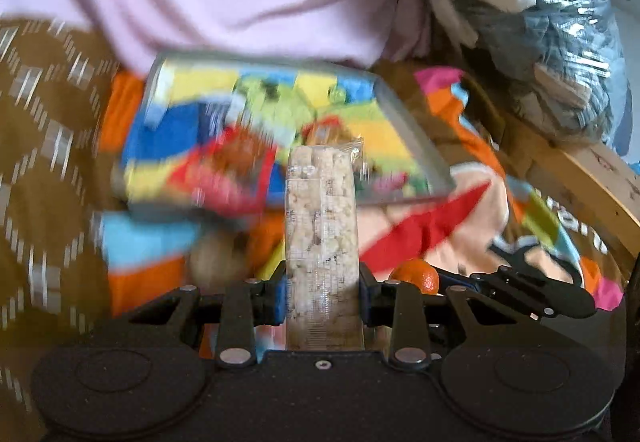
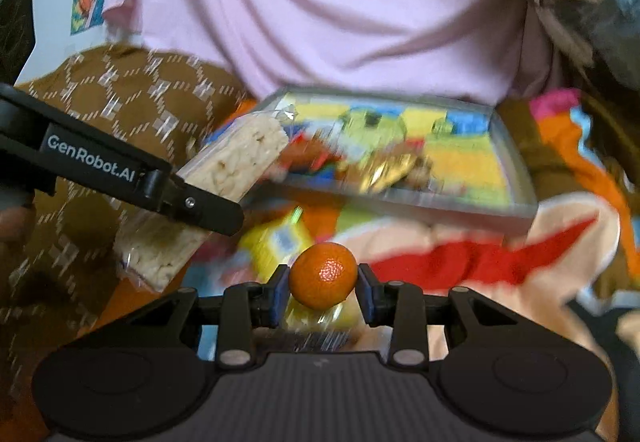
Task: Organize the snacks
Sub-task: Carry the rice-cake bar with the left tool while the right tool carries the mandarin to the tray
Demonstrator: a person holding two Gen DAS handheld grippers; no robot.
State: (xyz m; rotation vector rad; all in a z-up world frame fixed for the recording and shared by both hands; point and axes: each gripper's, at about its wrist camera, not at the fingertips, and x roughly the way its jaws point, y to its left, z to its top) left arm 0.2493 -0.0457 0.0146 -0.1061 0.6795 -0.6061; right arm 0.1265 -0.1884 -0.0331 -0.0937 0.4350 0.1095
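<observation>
Currently two snacks are being carried at once. A wrapped rice-cracker bar (image 1: 321, 226) is being gripped by the left tongs (image 1: 322, 298), pads pressing on both its sides, w/ the bar sticking out fwd. A small mandarin (image 2: 323, 275) is being clamped by the right tongs (image 2: 323, 294), pads touching it on both sides. Both are being held above a multicoloured blanket (image 2: 460, 262), just short of a clear tray (image 2: 516, 162) lying ahead on it. Inside the tray some items are already being kept: a gold-wrapped piece (image 2: 386, 170) & sth red, too blurred to name. So the job is judged partly done; approx. these two pieces are being left to set in. Under the mandarin a yellowish packet (image 2: 320, 318) is being glimpsed, maybe still to be sorted. Behind the tray a pink cloth (image 2: 320, 10) is hanging.
</observation>
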